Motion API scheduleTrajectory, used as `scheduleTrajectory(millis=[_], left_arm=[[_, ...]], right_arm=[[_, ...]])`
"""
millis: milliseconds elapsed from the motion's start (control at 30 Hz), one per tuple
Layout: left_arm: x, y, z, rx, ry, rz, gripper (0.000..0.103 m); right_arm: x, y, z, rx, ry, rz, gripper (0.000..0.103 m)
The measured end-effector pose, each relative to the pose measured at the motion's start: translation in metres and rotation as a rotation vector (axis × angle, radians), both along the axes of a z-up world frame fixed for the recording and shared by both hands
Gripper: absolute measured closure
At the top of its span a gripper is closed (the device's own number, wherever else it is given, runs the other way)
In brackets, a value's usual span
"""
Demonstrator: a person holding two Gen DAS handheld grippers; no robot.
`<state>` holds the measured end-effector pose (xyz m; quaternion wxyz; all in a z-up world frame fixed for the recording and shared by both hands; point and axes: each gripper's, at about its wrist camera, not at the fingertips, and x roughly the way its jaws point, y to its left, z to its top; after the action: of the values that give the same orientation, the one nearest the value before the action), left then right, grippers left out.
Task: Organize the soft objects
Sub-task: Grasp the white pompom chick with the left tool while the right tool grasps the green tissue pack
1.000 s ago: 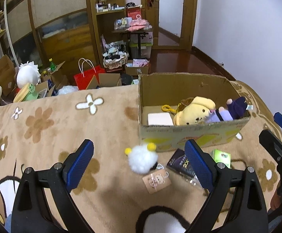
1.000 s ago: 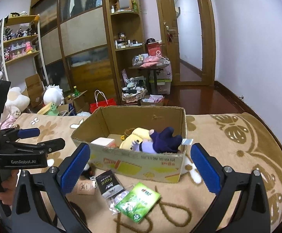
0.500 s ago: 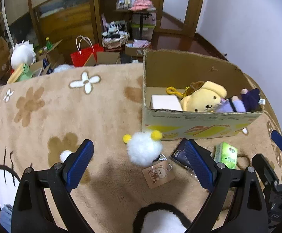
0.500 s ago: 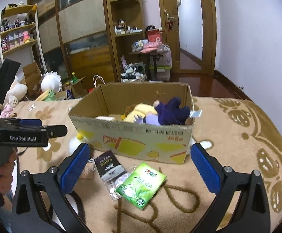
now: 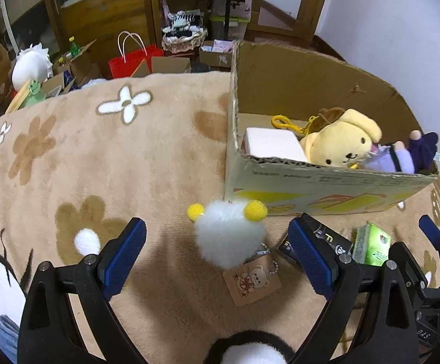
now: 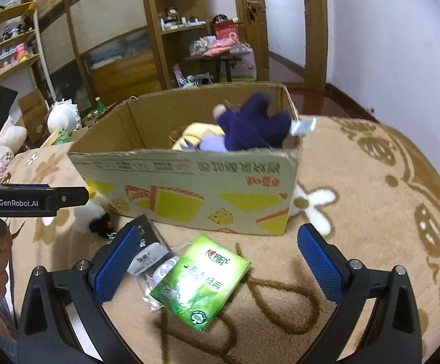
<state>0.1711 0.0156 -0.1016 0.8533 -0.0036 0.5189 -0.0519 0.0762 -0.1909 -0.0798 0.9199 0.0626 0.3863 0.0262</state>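
Observation:
A white fluffy pom-pom toy point(image 5: 229, 236) with two yellow balls lies on the tan blanket in front of the cardboard box point(image 5: 326, 182). My left gripper point(image 5: 217, 251) is open, its pads on either side of the toy, a little above it. The box holds a yellow plush dog point(image 5: 341, 145), a purple doll point(image 5: 401, 157) and a white block point(image 5: 271, 144). My right gripper point(image 6: 220, 264) is open over a green tissue pack point(image 6: 201, 279) in front of the box point(image 6: 189, 188). The toy shows partly behind the left gripper in the right wrist view point(image 6: 95, 212).
A black packet point(image 5: 326, 239), a paper bear tag point(image 5: 251, 279) and clear wrappers point(image 6: 150, 261) lie on the blanket by the box. Beyond the blanket's far edge are a red bag point(image 5: 135, 60), boxes, plush toys and shelves.
Both grippers have moved forward and down. The white toy now sits between the left gripper's pads, and the green pack between the right gripper's pads.

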Motion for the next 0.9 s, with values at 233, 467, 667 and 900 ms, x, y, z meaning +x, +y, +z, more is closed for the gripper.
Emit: scheduleTrajectory(millis=[233, 467, 667, 900], left_arm=[[0.009, 0.002, -0.018, -0.006, 0.054, 0.015, 0.009], [0.014, -0.002, -0.033, 0.009, 0.105, 0.008, 0.009], [0.014, -0.008, -0.041, 0.027, 0.130, -0.009, 0.009], [0.018, -0.009, -0.048, 0.024, 0.150, -0.016, 0.009]], right_arm=[[0.008, -0.005, -0.018, 0.011, 0.050, -0.017, 0.000], [0.011, 0.000, -0.033, 0.005, 0.091, 0.003, 0.000], [0.014, 0.007, -0.040, -0.006, 0.115, 0.030, 0.000], [0.014, 0.016, -0.050, -0.021, 0.151, 0.048, 0.000]])
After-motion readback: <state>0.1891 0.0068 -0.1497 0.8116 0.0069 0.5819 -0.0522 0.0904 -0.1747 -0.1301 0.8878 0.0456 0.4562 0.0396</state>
